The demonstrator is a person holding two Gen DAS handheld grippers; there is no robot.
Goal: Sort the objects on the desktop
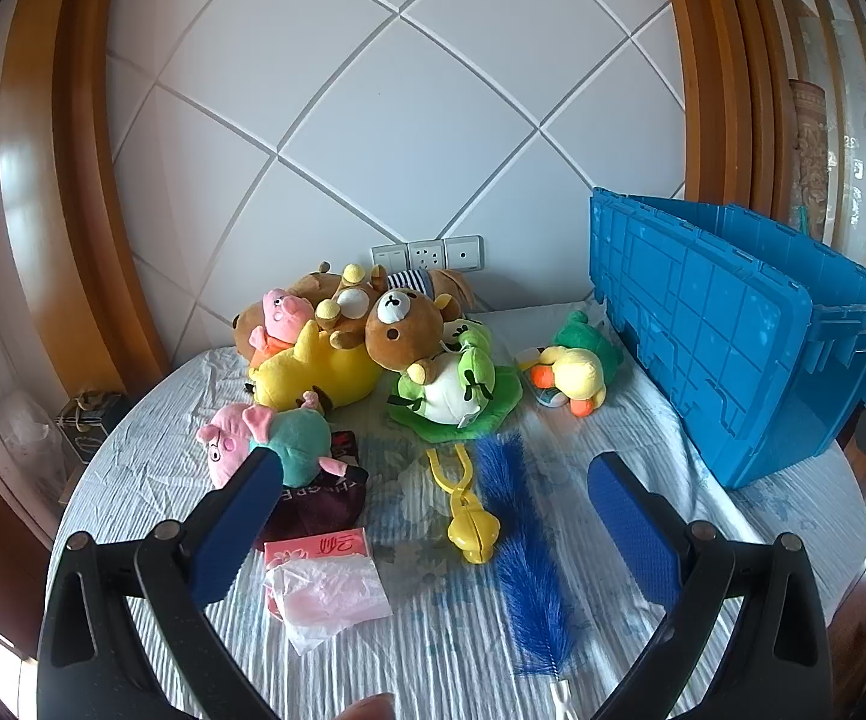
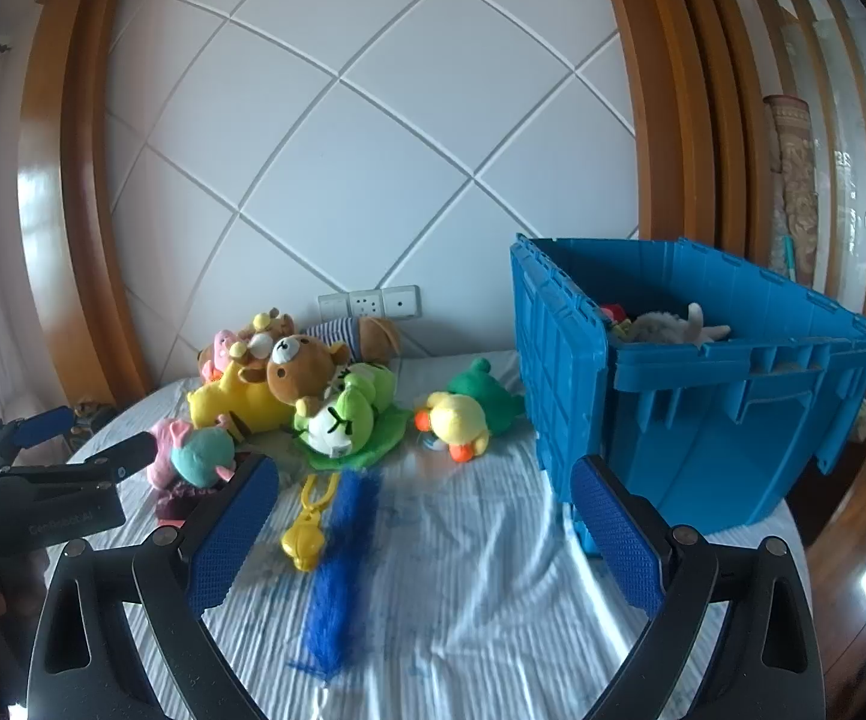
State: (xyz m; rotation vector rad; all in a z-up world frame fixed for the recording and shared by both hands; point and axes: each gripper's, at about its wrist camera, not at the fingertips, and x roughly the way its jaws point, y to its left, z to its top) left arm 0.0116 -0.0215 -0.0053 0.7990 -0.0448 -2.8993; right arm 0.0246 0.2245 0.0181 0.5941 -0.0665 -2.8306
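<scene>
Your left gripper (image 1: 433, 516) hovers over the tabletop (image 1: 643, 420) with its blue-padded fingers (image 1: 234, 525) spread wide and nothing between them. Take the blue crate (image 2: 703, 420) as your landmark. Farthest left of it, by the wall, lies a heap of soft plush toys (image 1: 336, 336): a pink pig, a yellow one, and a brown bear (image 1: 399, 327) with a round fuzzy head. In front of the heap sits a pink pig in a teal dress (image 1: 270, 441), resting on a dark maroon cloth (image 1: 318, 498), with a pink packet in crinkled clear plastic (image 1: 324, 582) nearer you. Closer to the crate, a green frog plush (image 1: 457, 387) lies on a flat leaf-shaped pad. Below it lie a smooth yellow plastic clip (image 1: 472, 525) and, just beside it, a long blue bristly brush (image 1: 520, 546). A yellow duck plush (image 1: 577, 372) leans on a green toy just left of the crate. The crate itself is hard ribbed plastic, its lid flaps hanging open; inside, a grey fuzzy plush (image 2: 673, 327) and something red show over the rim. Your right gripper (image 2: 426, 531) also hangs with fingers (image 2: 619, 537) wide apart, empty, above the wrinkled white striped cloth.
</scene>
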